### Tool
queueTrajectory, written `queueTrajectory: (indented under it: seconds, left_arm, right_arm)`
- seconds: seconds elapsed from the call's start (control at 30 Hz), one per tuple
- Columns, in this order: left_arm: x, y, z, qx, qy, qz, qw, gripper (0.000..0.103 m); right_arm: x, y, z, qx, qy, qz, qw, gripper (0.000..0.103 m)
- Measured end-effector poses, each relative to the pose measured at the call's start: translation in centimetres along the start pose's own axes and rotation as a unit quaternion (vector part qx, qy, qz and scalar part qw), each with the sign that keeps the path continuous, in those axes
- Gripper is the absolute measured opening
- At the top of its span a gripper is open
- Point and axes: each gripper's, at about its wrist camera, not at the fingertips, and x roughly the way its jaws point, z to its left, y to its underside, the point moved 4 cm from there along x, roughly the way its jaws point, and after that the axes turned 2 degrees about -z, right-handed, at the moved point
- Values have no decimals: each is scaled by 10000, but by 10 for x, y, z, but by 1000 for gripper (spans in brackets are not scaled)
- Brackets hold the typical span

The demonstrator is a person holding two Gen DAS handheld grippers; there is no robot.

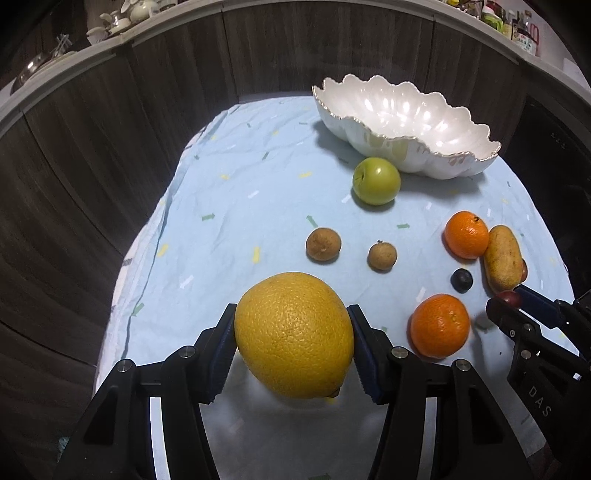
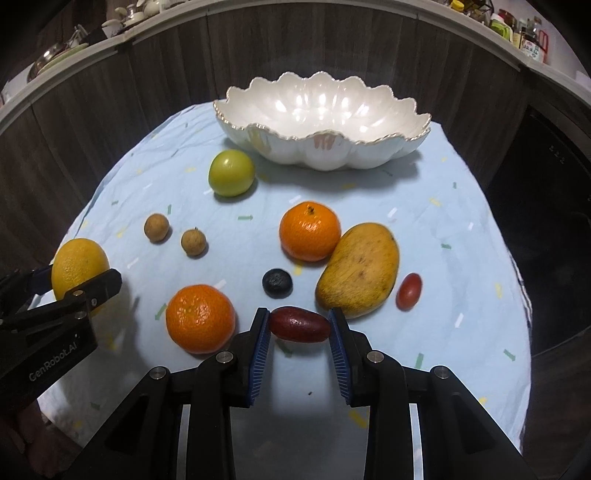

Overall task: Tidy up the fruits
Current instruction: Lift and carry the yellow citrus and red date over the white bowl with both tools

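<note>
My left gripper [image 1: 291, 332] is shut on a large yellow citrus [image 1: 293, 334], held just above the blue cloth; it also shows in the right wrist view [image 2: 79, 269]. My right gripper [image 2: 299, 325] is shut on a small dark red oblong fruit [image 2: 299, 325]; it also shows in the left wrist view [image 1: 509, 298]. The white scalloped bowl [image 2: 321, 146] stands empty at the back. On the cloth lie a green apple [image 2: 231, 172], two oranges [image 2: 309, 230] [image 2: 200, 318], a mango [image 2: 358, 270], two brown longans [image 2: 156, 228] [image 2: 193, 241], a dark berry [image 2: 277, 282] and a red cherry tomato [image 2: 409, 291].
The blue cloth [image 2: 461, 229] covers a small round table; dark wood panels curve around it at the back and sides. A shelf with crockery [image 1: 122, 18] and bottles [image 2: 524, 33] runs above. The table edge drops off at right.
</note>
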Motion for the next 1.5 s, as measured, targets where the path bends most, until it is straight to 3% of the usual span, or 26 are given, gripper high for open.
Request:
queueTrajectory:
  seconds: [0.73,1.5]
  left_arm:
    - [-29,-49,-21,202,169,-325,9991,56]
    - [-47,-123,-45,326,391,-782,9956,56]
  right_arm:
    - [-34,-40,-33,419,184,-411,9981,33]
    - [-45,-114,-70,497,284,-959,9937,33]
